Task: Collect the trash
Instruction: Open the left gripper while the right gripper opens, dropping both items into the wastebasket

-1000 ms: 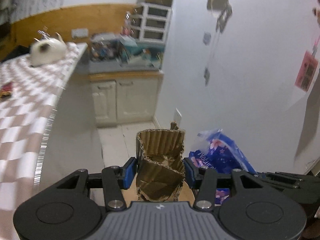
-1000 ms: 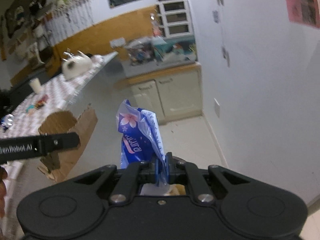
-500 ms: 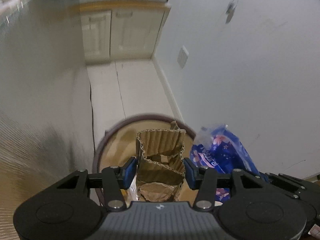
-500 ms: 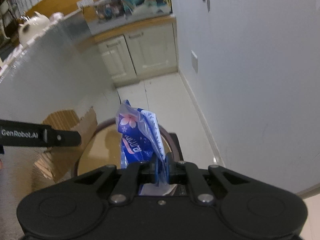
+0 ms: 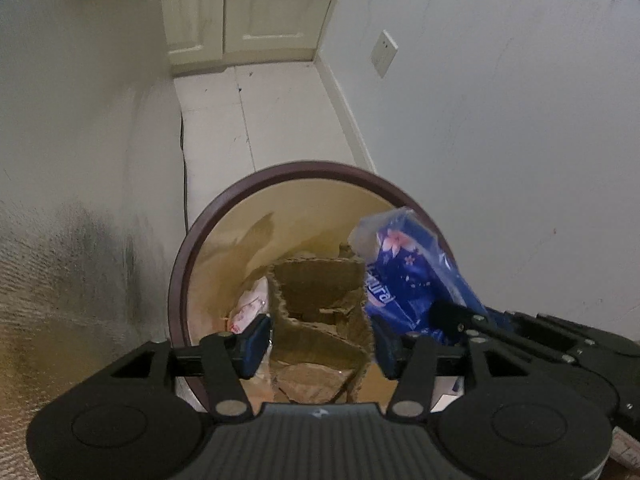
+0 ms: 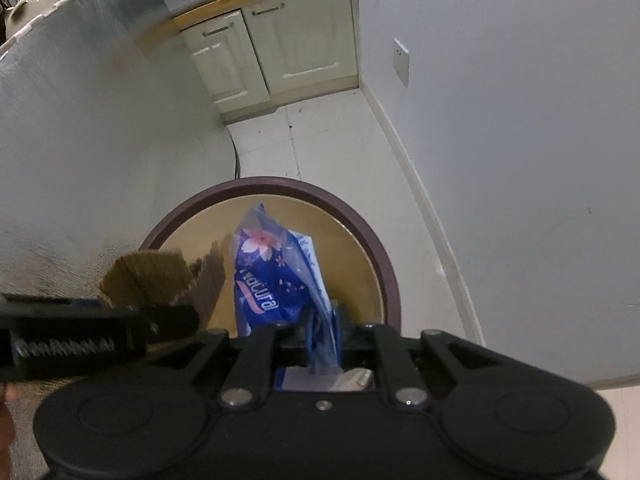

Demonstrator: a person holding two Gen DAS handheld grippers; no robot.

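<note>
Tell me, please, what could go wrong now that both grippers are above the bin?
1. The left gripper is opening; the cardboard piece looks wide and could catch on the bin rim.
2. The right gripper is opening too; the thin blue wrapper may cling to a pad or drift past the rim.

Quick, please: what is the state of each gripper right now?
Left gripper: opening, cardboard piece between its jaws.
Right gripper: opening, blue plastic wrapper between its jaws.
</note>
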